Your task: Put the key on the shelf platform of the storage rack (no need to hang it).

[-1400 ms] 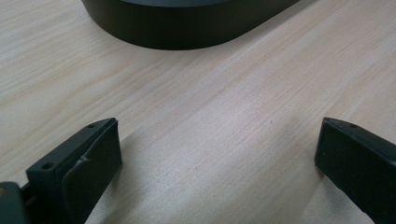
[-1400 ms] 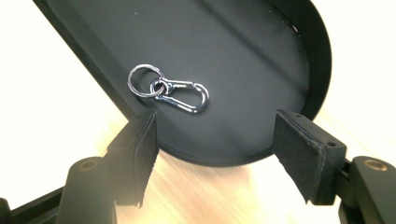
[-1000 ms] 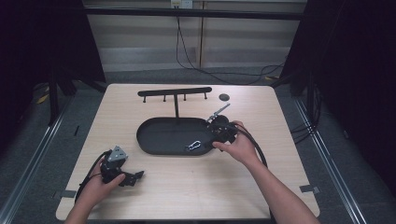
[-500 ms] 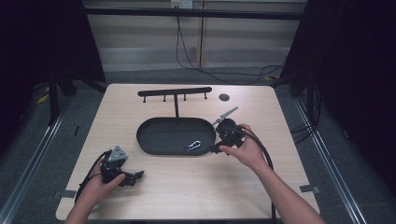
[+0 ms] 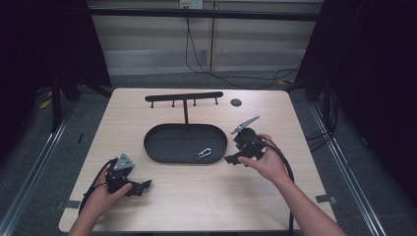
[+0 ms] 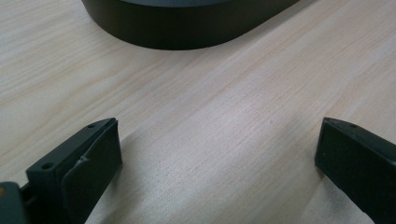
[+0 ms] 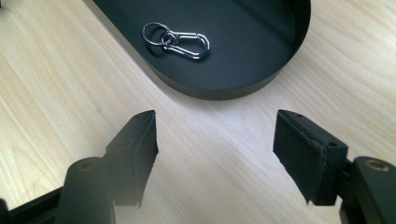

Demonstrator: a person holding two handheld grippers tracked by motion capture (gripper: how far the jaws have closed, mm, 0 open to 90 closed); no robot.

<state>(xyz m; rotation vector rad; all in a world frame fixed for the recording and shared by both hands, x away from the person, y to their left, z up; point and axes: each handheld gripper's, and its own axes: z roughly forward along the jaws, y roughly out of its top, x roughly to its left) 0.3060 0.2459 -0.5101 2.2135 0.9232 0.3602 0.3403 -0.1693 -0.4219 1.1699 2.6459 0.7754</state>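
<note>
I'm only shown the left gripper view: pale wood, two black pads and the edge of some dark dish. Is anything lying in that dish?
Observer: Yes, a silver carabiner with a key ring lies in the black oval tray, toward its right end.
Operator: Is anything gripping it?
Observer: No. The right tool is open over the table just outside the tray, with nothing between its pads.
Operator: Anything else out there?
Observer: A black rack with four pegs stands at the tray's far side.

Keyring clip (image 7: 176, 40) lies in tray (image 7: 224, 88), right end.
</note>
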